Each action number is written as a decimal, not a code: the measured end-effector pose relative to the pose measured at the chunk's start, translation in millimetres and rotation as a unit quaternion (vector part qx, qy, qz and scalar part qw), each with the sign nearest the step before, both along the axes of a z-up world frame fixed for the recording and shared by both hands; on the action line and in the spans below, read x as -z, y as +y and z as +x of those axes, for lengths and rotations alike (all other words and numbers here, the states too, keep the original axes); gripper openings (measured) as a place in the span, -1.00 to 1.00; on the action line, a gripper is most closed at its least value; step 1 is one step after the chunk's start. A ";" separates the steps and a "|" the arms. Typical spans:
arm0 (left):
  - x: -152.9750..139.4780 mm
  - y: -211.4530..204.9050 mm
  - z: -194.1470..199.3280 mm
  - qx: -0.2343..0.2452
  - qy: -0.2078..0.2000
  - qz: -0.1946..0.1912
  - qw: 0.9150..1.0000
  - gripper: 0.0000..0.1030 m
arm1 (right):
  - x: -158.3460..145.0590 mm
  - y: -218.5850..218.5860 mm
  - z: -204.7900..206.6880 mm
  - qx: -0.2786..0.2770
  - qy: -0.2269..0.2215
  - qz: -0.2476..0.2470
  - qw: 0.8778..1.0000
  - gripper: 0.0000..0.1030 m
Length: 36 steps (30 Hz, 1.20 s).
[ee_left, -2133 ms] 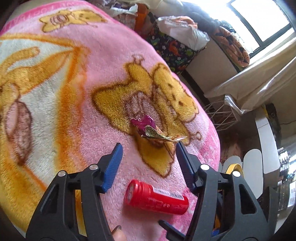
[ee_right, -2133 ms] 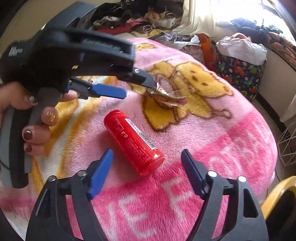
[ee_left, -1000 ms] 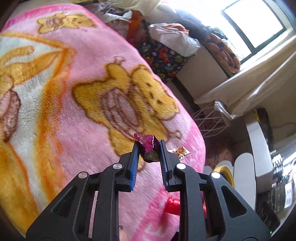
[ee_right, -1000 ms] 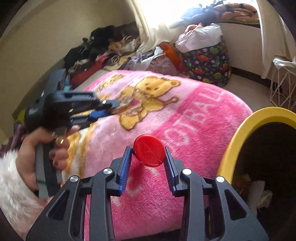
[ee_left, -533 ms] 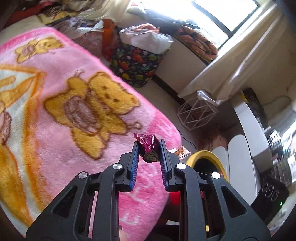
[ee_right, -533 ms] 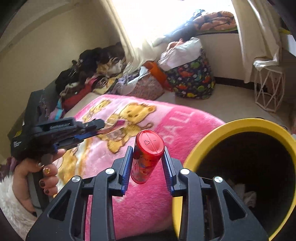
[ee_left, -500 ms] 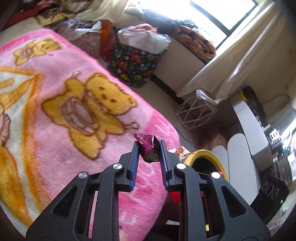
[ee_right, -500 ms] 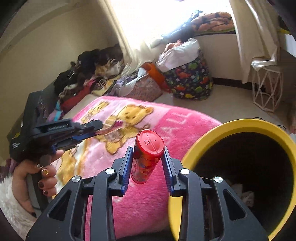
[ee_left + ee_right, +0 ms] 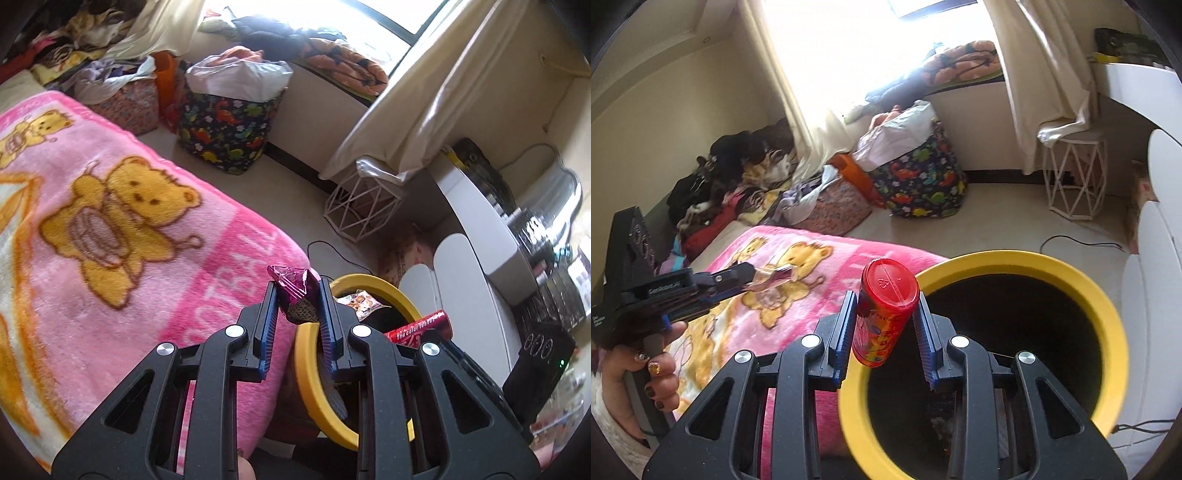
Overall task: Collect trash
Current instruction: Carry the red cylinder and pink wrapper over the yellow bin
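Observation:
My left gripper point(image 9: 295, 295) is shut on a crumpled magenta and gold wrapper point(image 9: 293, 286), held over the pink blanket's edge just short of the yellow-rimmed bin point(image 9: 308, 376). In the right wrist view my right gripper point(image 9: 886, 317) is shut on a red can point(image 9: 884, 306), upright and tilted, at the left rim of the bin point(image 9: 1104, 306). The can point(image 9: 421, 326) also shows in the left wrist view, over the bin's mouth. From the right wrist camera the left gripper point(image 9: 764, 275) with its wrapper point(image 9: 777, 273) hangs over the blanket at left. Scraps lie deep inside the bin.
A pink bear-print blanket point(image 9: 110, 240) covers the bed at left. On the floor beyond stand a dinosaur-print bag point(image 9: 225, 125), a white wire stool point(image 9: 358, 210) and a black cable point(image 9: 1082, 242). White furniture point(image 9: 1156, 258) flanks the bin on the right. A hand point(image 9: 653, 365) holds the left gripper.
Both grippers have travelled from over the blanket toward the bin with their loads. The can now stands at the bin's rim, and the bin fills much more of the right wrist view.

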<state>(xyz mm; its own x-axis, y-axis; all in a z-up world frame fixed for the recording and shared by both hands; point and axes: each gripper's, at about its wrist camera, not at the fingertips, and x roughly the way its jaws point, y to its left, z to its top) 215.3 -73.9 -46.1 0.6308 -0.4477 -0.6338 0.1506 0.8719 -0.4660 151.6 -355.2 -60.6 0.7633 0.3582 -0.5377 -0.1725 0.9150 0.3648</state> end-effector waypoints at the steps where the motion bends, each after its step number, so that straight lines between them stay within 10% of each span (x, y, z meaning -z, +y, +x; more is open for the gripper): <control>1: -1.6 -4.8 -0.6 0.004 -0.001 0.001 1.000 -0.70 | 0.0 -5.2 -2.1 0.005 -0.001 0.000 1.000 -0.42; 36: 12.9 -136.6 -49.4 0.161 -0.027 0.113 0.980 -0.69 | 5.4 -85.8 -33.5 0.120 0.002 0.018 0.993 -0.43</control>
